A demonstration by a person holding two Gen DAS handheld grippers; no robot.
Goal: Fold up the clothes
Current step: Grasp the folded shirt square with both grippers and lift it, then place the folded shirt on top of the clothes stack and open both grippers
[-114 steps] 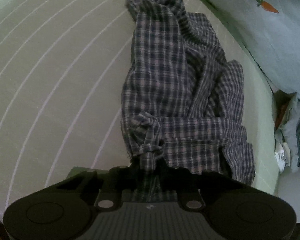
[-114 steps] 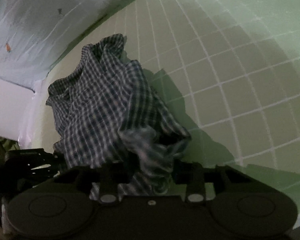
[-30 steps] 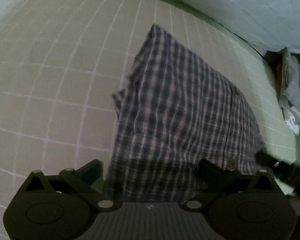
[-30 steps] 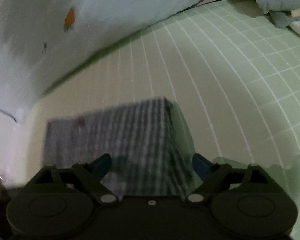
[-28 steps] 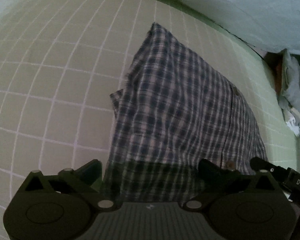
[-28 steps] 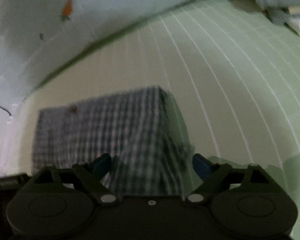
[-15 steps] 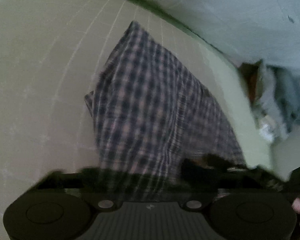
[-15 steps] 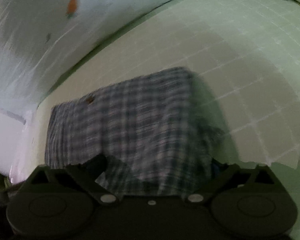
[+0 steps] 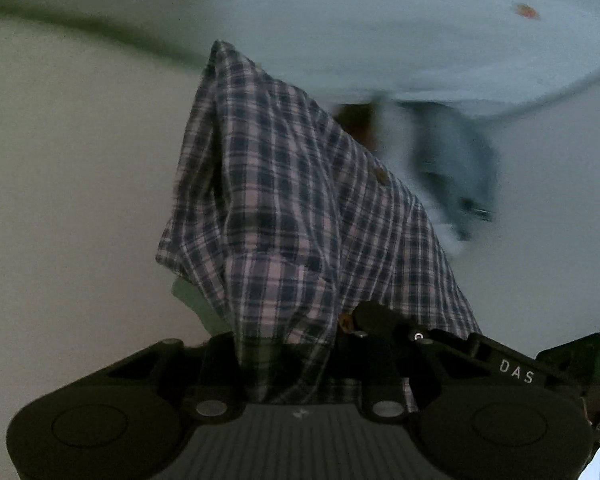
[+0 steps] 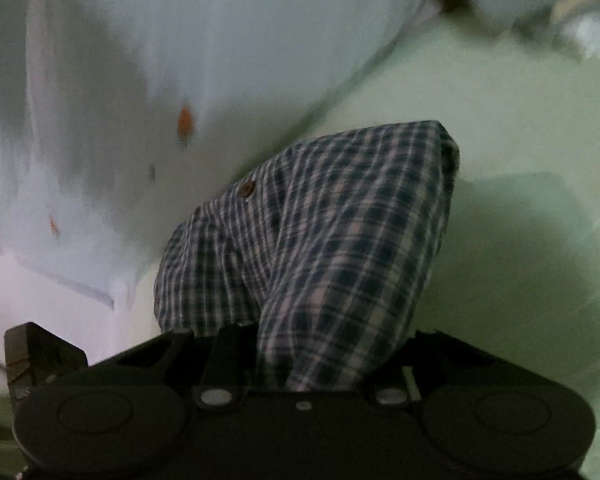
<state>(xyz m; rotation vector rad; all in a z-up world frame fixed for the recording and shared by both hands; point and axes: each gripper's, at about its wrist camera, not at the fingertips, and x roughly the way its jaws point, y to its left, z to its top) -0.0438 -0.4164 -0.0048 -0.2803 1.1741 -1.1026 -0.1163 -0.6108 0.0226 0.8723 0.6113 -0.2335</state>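
Both my claws, left (image 9: 288,364) and right (image 10: 312,360), are closing on the plaid shirt's (image 9: 284,200) near edge, lifting it; next I carry it toward the pillow (image 10: 180,60) to fold.

Carrot-print sheet (image 10: 180,80), green mattress (image 10: 520,140)

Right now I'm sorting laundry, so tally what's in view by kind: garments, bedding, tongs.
Plaid shirt: 1, bunched between both tongs, which are closing on it
Blurred clothes heap: 1, pieces uncountable
Green grid sheet: 1
Pale carrot-print cover: 1
Tongs: 2, left tongs and right tongs
Total: 6
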